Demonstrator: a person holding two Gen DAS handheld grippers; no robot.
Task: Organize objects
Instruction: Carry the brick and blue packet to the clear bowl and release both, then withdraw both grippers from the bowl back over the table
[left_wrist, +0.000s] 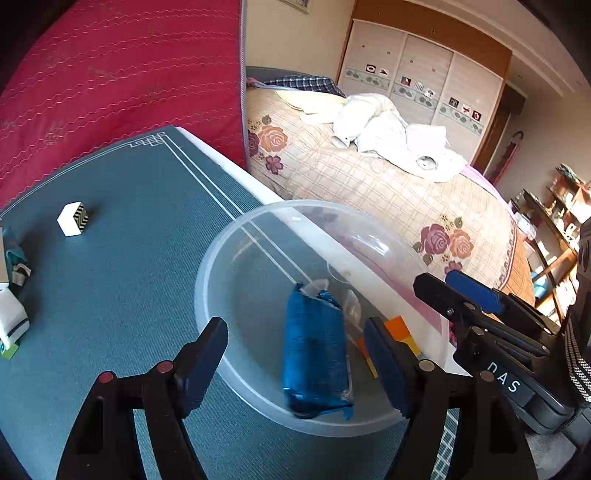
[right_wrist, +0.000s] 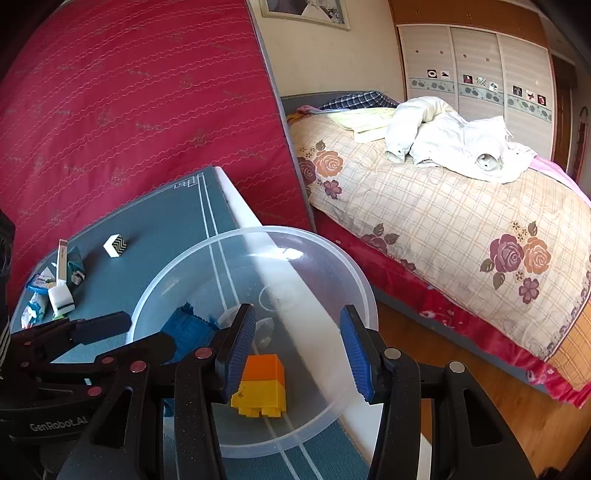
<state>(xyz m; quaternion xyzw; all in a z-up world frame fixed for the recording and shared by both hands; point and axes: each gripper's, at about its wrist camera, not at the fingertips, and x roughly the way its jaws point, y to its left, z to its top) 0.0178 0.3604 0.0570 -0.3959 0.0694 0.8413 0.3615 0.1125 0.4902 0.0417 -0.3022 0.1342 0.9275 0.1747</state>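
Our left gripper (left_wrist: 295, 365) gapes, released, above the blue packet (left_wrist: 316, 354) in the bowl (left_wrist: 207, 280); our right gripper (right_wrist: 299, 350) grips nothing, the brick (right_wrist: 262, 384) at six o'clock.

One clear plastic bowl (right_wrist: 255, 343) sits at the worktop's (left_wrist: 129, 206) right edge. In it lie one blue packet (left_wrist: 316, 354) and one orange-and-yellow toy block (right_wrist: 263, 386). One white box with a black zigzag end (left_wrist: 74, 218) stands alone near the far edge. A heap of small packets and boxes (right_wrist: 51, 284) fills the left edge; their number cannot be told.
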